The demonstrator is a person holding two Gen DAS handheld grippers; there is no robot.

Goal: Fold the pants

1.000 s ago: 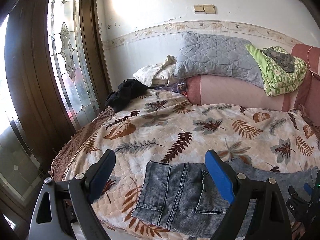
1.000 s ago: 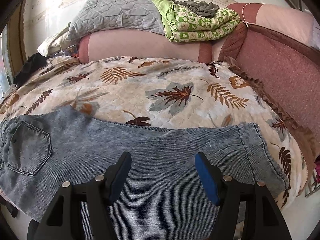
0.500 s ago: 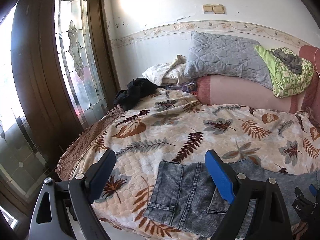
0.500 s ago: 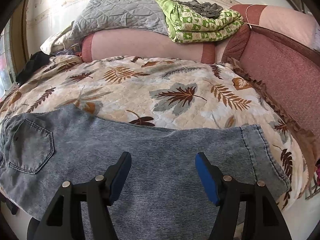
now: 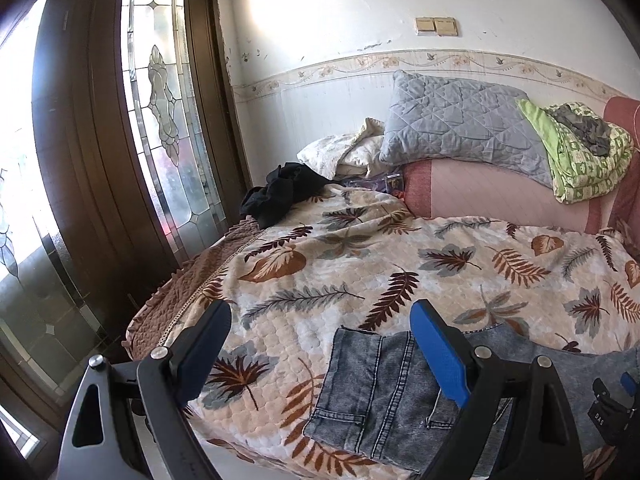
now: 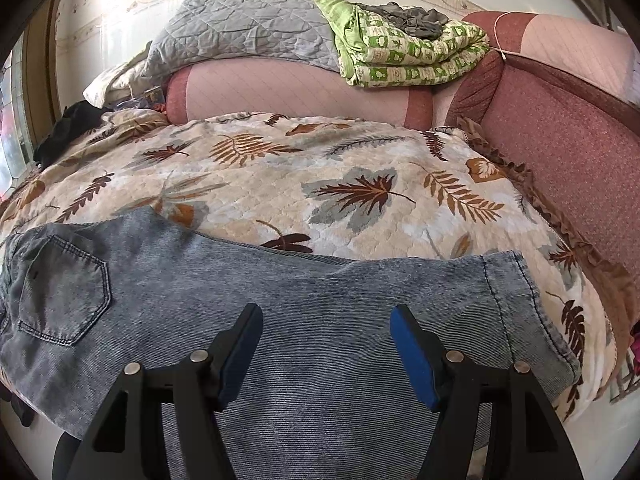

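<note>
denim pants (image 6: 328,320): flat along bed's near edge
left gripper (image 5: 320,344): tilted down over waistband corner, fingers wide, empty
right gripper (image 6: 326,344): steeper over leg, fingers apart, empty

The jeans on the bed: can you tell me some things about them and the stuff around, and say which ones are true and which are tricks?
1. The jeans lie spread on a leaf-patterned bedspread. True.
2. The right gripper is squeezing the jeans. False: its jaws stand open above the denim.
3. A green checked blanket sits folded at the head of the bed. True.
4. The left gripper is holding the waistband. False: it is open and holds nothing.
5. A black garment lies near the glass door. True.
</note>
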